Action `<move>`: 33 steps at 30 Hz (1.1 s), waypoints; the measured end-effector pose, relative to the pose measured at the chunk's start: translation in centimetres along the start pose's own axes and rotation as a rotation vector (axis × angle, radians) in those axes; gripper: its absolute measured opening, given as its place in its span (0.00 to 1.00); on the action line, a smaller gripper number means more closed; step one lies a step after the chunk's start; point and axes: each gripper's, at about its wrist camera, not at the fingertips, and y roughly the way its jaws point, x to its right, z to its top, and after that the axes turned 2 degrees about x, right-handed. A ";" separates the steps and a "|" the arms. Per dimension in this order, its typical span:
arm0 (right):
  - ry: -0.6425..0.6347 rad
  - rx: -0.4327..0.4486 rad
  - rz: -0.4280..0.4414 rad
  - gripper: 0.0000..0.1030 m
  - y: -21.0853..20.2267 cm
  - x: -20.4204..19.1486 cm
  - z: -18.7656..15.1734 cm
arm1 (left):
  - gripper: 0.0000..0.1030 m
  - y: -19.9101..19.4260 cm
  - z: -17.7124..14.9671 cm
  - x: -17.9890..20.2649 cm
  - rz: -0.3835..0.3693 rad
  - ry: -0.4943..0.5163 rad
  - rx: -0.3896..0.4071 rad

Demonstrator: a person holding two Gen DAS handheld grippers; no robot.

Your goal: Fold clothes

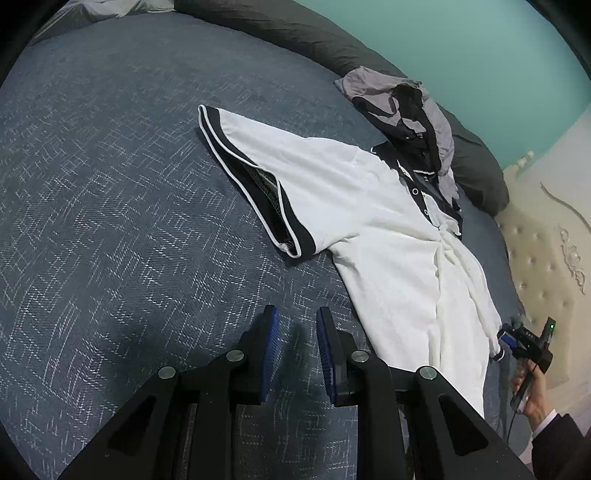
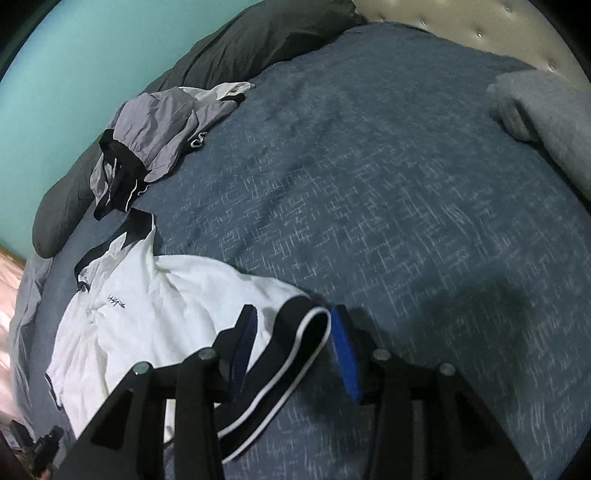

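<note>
Left tongs (image 1: 297,325): black frame, blue ribbed pads, jaws parted by a narrow gap with nothing between them; only bedcover shows in the gap. They hang over the blue-grey woven bedcover with pale crosshatch pattern (image 1: 110,184), just left of the shirt's lower hem.

Right tongs (image 2: 291,321): jaws partly open, pads clear of the cloth. The black sleeve cuff with white stripe (image 2: 295,343) lies between them on the bedcover, not pinched. In the left wrist view the right tongs sit at the shirt's far side, gripped by a hand (image 1: 533,391) in a dark sleeve with a white cuff.

Task item: white short-sleeved polo shirt with black collar and black cuffs (image 1: 369,229), spread front-up on the bed. One sleeve extends flat towards the left tongs' side, its cuff opening gaping. Fabric is bunched in wrinkles below the button placket. A small dark chest logo shows in the right wrist view.

Beyond the collar, touching it: crumpled grey and black garment (image 1: 417,122). Behind that, a dark olive rolled duvet (image 1: 295,29) along the bed's edge against a teal wall (image 1: 461,48). Cream tufted headboard (image 1: 546,266) to one side; grey folded blanket (image 2: 546,118) near it
</note>
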 end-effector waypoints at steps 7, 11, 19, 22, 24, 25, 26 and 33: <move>-0.020 -0.003 -0.022 0.02 0.6 0.5 0.4 | 0.22 0.2 -0.1 0.3 0.002 0.016 -0.007; 0.003 0.035 -0.049 0.01 0.0 1.4 1.8 | 0.22 0.3 -0.1 0.3 0.005 0.018 -0.010; 0.029 0.097 -0.074 0.01 -0.7 1.8 5.1 | 0.22 0.5 0.0 0.2 0.012 0.022 -0.014; 0.044 0.082 -0.087 0.01 0.1 1.9 5.5 | 0.22 0.6 0.0 0.1 0.012 0.023 -0.016; 0.046 0.044 -0.112 0.01 1.0 2.1 5.4 | 0.22 0.7 0.1 0.0 0.012 0.023 -0.018; 0.043 0.031 -0.121 0.01 1.3 2.3 5.2 | 0.22 0.7 0.1 0.0 0.012 0.023 -0.018; 0.041 0.021 -0.127 0.01 1.6 2.4 5.0 | 0.22 0.7 0.1 0.0 0.012 0.023 -0.017; 0.035 -0.056 -0.123 0.02 2.9 2.8 4.2 | 0.22 0.3 0.5 -0.3 0.014 0.019 -0.002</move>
